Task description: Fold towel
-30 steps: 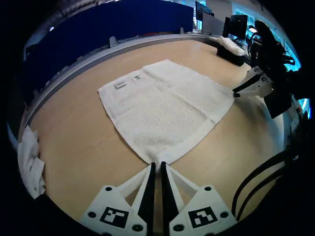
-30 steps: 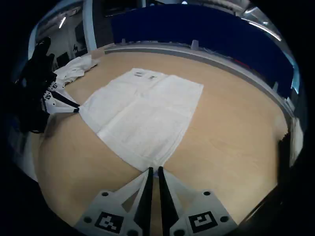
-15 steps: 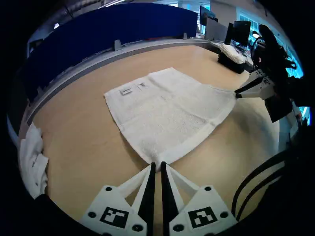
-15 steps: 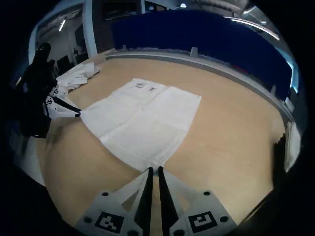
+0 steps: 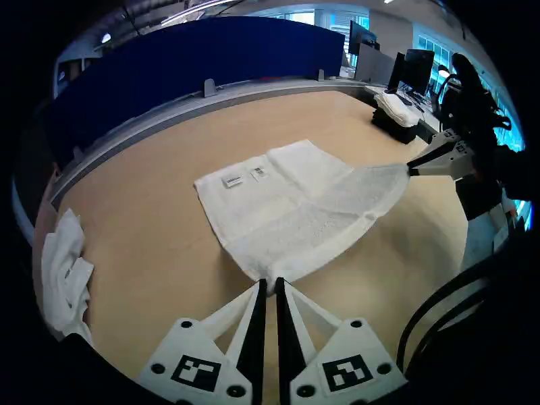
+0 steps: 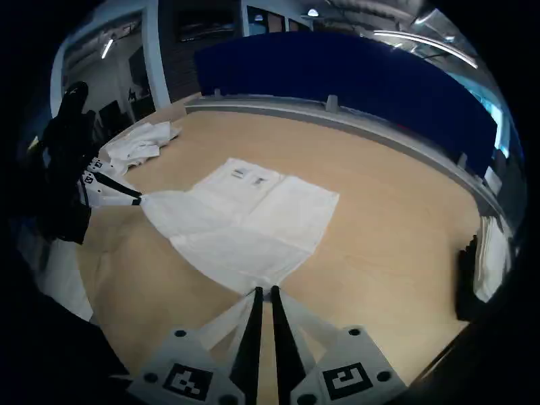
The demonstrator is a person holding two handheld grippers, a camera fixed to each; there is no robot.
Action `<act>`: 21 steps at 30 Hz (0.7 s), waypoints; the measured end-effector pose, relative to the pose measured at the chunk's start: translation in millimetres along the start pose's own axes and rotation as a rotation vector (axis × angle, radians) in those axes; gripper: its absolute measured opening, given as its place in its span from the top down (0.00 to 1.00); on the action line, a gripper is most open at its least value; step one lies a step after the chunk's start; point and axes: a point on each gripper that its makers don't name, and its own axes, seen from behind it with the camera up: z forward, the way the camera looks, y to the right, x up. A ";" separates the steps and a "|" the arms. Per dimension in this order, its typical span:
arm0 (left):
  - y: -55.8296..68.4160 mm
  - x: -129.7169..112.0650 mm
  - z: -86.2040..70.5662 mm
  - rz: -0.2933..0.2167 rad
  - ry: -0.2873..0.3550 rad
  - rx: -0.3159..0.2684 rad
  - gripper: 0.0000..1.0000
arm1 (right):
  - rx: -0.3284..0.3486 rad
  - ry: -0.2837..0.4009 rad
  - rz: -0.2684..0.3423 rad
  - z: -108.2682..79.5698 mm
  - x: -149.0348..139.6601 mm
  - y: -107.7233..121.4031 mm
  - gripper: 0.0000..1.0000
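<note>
A white towel [image 5: 297,202] lies on the wooden table [image 5: 135,216], its far half flat with two small labels showing, its near edge lifted. My left gripper [image 5: 270,283] is shut on the towel's near corner. In the same view my right gripper [image 5: 410,169] holds the other near corner at the right, with the edge stretched between them. In the right gripper view the towel [image 6: 243,223] spreads ahead, my right gripper [image 6: 263,291] is shut on its corner, and the left gripper [image 6: 139,199] pinches the corner at the left.
A loose pile of white cloths [image 5: 64,277] lies at the table's left end. Folded towels on a dark box [image 5: 398,111] sit at the far right. A blue partition [image 5: 202,57] lines the table's far edge. Both also appear in the right gripper view: pile [image 6: 138,143], stack [image 6: 487,260].
Both grippers have risen with the towel's near corners. The near half has come off the table and drawn toward the far half, which stays flat.
</note>
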 end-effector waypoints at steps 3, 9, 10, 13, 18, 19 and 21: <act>2.7 4.2 -8.3 -0.009 0.005 0.000 0.90 | -0.002 -0.004 0.005 -7.0 1.2 -2.0 0.90; 10.8 5.1 -22.8 -0.019 -0.004 -0.005 0.90 | 0.001 -0.014 0.016 -19.0 1.4 -5.7 0.90; 12.1 4.1 -24.8 -0.020 -0.006 -0.007 0.90 | 0.003 -0.016 0.018 -21.0 1.0 -6.5 0.90; 15.1 2.0 -28.5 -0.025 -0.010 -0.010 0.90 | 0.008 -0.022 0.022 -25.6 -0.2 -8.6 0.90; 17.2 1.1 -30.8 -0.038 -0.013 -0.011 0.90 | 0.013 -0.031 0.025 -28.2 -2.5 -11.7 0.90; 17.0 1.3 -30.9 -0.039 -0.013 -0.010 0.90 | 0.013 -0.032 0.024 -28.0 -2.7 -12.0 0.90; 16.5 2.0 -30.6 -0.039 -0.012 -0.009 0.90 | 0.012 -0.033 0.022 -27.5 -2.7 -12.4 0.90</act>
